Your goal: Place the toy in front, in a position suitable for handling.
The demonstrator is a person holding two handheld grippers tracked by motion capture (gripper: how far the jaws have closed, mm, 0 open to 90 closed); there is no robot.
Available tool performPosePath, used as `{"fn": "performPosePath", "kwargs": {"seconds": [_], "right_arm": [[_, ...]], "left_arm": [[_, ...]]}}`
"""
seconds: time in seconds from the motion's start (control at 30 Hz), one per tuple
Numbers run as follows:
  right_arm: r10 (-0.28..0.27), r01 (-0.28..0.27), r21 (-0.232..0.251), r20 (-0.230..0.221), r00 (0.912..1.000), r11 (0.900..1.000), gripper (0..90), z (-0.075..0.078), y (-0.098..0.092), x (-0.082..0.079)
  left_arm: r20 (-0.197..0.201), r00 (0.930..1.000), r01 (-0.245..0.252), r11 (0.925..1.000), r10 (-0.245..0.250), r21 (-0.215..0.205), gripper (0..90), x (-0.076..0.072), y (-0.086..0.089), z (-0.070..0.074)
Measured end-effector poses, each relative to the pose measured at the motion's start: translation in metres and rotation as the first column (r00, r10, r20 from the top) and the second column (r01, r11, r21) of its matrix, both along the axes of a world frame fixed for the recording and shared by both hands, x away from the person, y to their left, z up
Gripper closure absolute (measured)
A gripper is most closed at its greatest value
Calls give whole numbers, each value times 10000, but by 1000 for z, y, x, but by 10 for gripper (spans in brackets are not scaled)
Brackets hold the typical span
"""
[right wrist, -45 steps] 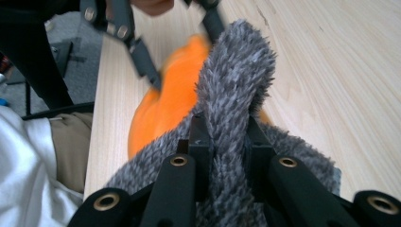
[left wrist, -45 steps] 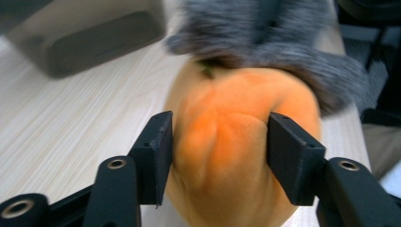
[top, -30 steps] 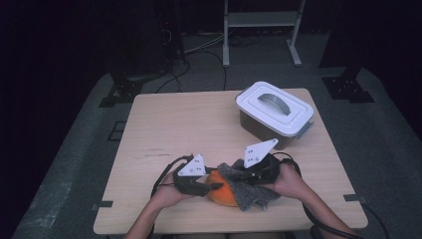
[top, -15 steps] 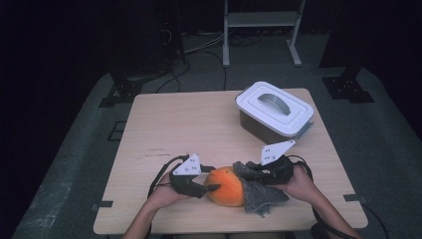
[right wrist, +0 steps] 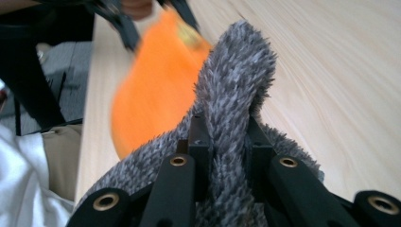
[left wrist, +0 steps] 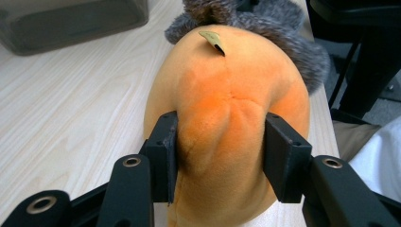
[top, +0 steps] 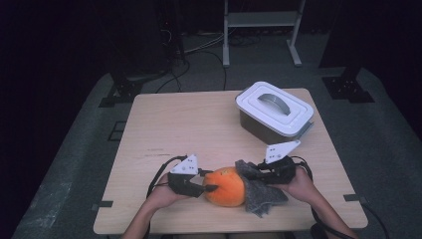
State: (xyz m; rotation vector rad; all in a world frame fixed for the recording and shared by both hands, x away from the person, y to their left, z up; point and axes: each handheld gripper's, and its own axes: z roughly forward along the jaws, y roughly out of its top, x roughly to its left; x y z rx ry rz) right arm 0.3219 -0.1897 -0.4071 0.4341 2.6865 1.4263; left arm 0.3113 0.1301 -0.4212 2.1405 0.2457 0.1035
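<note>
here, near the front edge of the bench [top: 164, 129], the left tongs [left wrist: 220, 142] have just closed and pinch the orange plush [top: 226, 186], steadying it. just right of the plush, the right tongs [right wrist: 227, 142] pinch a fold of grey cloth [top: 263, 194] touching it, likely to wipe. a lidded box [top: 274, 112] sits well behind the plush, out of the way.

The left claw [left wrist: 220, 158] squeezes the soft orange toy [left wrist: 227, 118] from both sides, its jaws just closing in. Grey fur [left wrist: 283, 38] lies behind it on the bench [left wrist: 71, 109].
</note>
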Motion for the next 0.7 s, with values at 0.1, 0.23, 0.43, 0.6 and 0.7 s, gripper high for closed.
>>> {"fn": "performPosePath", "kwargs": {"seconds": [0.1,0.23,0.43,0.6,0.7], "right_arm": [[-469,467,-44,-423,9980,9989,771,-14,-18,2],[-386,406,404,-497,9980,9984,771,-9,-20,2],[70,-67,412,-73,9999,9991,770,6,0,3],[-389,389,-24,-755,9964,9992,770,-20,-12,7],[-592,574,-208,-992,9933,9981,769,-28,-18,6]], "left_arm": [[-114,9999,6,10000,-7,-88,515,1,3,-1],[-213,9998,32,9999,-36,-155,513,3,5,-3],[-398,9992,-110,9997,101,-232,502,5,9,-4],[-360,9991,-231,9995,222,-228,502,4,13,-4],[-371,9990,-261,9991,249,-321,507,5,12,-3]]}}
